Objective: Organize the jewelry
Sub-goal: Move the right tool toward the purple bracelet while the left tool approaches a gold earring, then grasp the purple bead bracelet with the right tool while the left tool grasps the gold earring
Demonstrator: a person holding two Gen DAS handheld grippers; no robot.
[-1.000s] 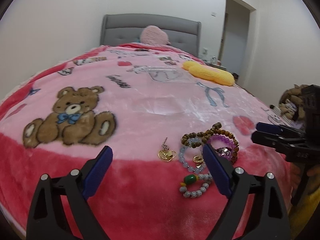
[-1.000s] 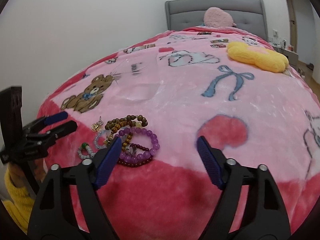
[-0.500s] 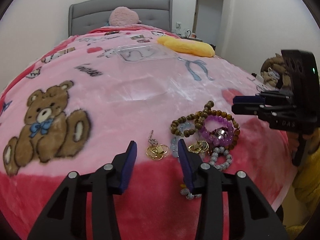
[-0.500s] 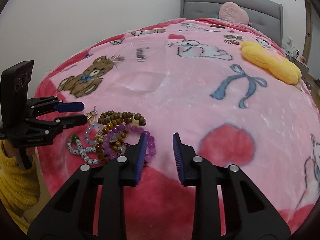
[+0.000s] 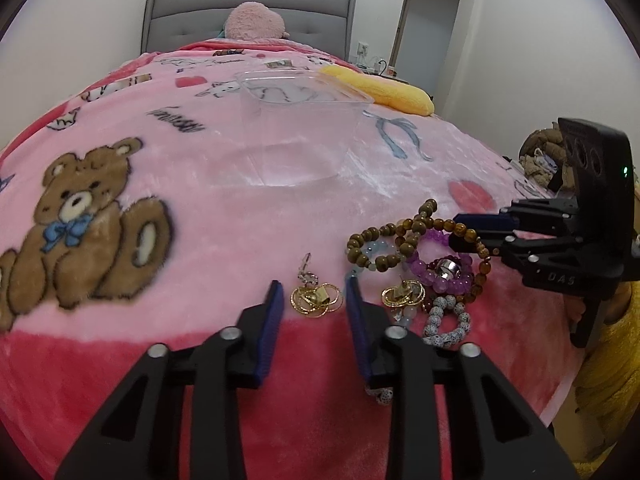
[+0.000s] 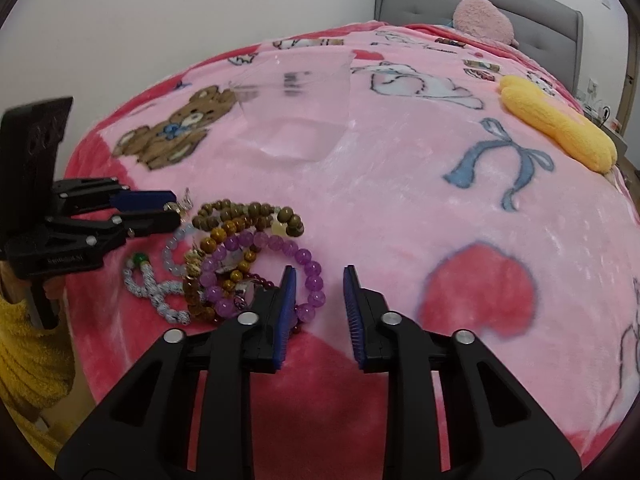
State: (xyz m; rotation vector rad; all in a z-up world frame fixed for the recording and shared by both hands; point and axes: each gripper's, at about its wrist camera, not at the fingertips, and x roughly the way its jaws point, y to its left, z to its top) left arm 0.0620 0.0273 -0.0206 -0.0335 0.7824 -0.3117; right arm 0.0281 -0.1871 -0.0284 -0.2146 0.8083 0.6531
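Both grippers have come down closer to the jewelry heap near the blanket's red edge, and both sets of jaws have just been closing from wide to narrow. The left gripper now brackets the gold earring, its pads not pressing on it; before, the earring lay well ahead of the jaws. The right gripper stands with a narrow, empty gap, the purple bracelet just beside its left finger. The clear tray sits farther up the bed.
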